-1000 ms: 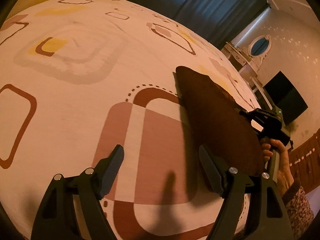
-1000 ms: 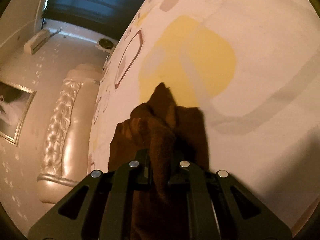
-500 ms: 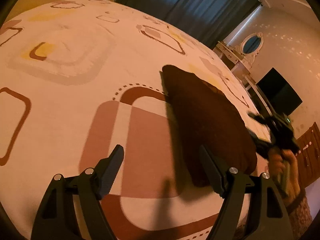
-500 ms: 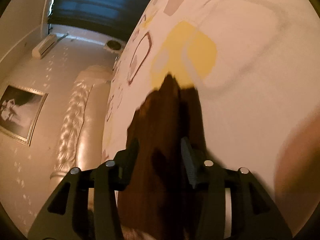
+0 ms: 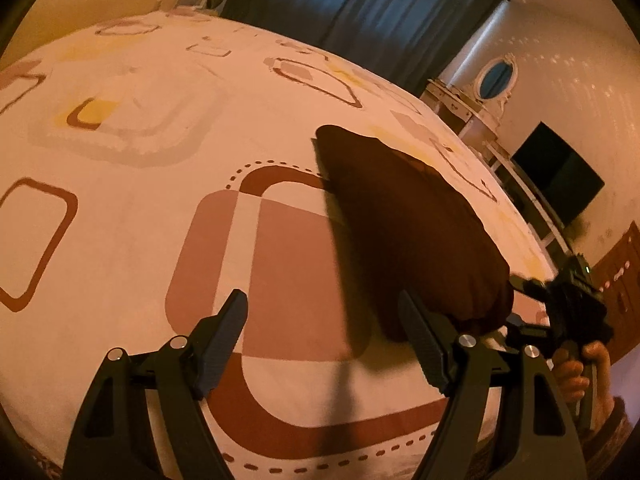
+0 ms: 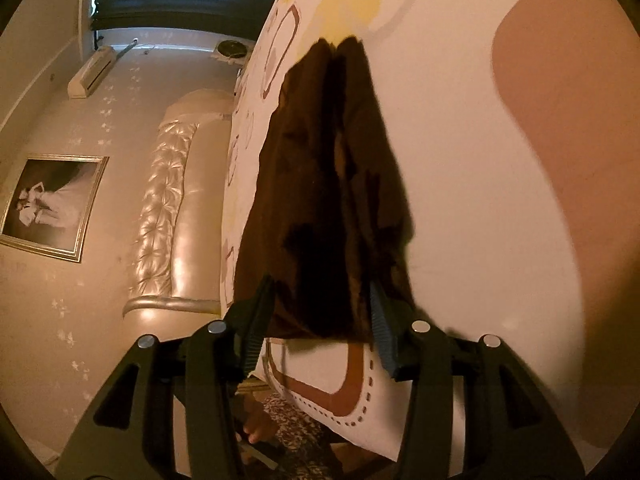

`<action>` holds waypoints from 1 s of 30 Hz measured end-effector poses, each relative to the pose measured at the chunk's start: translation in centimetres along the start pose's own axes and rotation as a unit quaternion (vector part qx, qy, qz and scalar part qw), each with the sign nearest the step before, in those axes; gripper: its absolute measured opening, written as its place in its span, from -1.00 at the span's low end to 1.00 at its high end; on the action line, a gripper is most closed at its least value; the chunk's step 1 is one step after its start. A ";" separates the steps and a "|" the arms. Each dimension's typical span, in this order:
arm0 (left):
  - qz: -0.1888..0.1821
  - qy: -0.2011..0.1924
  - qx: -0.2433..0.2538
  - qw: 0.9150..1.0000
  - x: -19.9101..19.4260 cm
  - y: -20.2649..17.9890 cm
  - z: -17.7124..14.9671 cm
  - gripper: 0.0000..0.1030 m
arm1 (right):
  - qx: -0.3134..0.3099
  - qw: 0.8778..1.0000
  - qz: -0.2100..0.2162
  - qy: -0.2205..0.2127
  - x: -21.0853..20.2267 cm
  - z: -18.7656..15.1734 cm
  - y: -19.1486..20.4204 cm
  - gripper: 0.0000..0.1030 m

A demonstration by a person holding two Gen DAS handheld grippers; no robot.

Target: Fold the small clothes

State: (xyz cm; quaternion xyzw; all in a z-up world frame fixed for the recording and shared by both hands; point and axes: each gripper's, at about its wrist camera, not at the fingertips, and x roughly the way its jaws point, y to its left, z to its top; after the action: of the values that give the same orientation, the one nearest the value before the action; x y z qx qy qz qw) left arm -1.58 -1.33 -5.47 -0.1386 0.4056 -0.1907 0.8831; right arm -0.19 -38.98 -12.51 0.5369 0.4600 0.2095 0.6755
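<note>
A dark brown folded garment [image 5: 408,232] lies on the patterned bedspread [image 5: 168,92]. In the right wrist view the garment [image 6: 332,184] stretches away from the fingers. My left gripper [image 5: 326,332] is open and empty, low over the bed just left of the garment's near end. My right gripper [image 6: 320,316] is open, its fingers either side of the garment's near edge and not gripping it. It also shows in the left wrist view [image 5: 576,300], held off the bed's right edge beside the garment.
The bed's padded headboard [image 6: 168,208] is behind the garment in the right wrist view. A dressing table with an oval mirror [image 5: 492,80], a dark TV screen [image 5: 556,176] and dark curtains [image 5: 360,12] stand beyond the bed. The bed's near edge lies under my grippers.
My right gripper opened and let go of the garment, then drew back off the bed's edge. The garment now lies flat. My left gripper stayed open and shifted slightly.
</note>
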 end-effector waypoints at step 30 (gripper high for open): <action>0.102 -0.008 0.090 0.991 3.3 -2.7 -2.1 0.57 | -0.015 0.999 -0.028 -0.042 -1.1 0.1 -1.4 -0.90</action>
State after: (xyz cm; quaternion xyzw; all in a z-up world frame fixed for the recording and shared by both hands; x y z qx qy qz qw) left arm -1.82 -5.37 -7.92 -0.0178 0.3920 -0.1348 0.9098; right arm -0.98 -40.34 -13.32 0.5218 0.4426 0.1750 0.7079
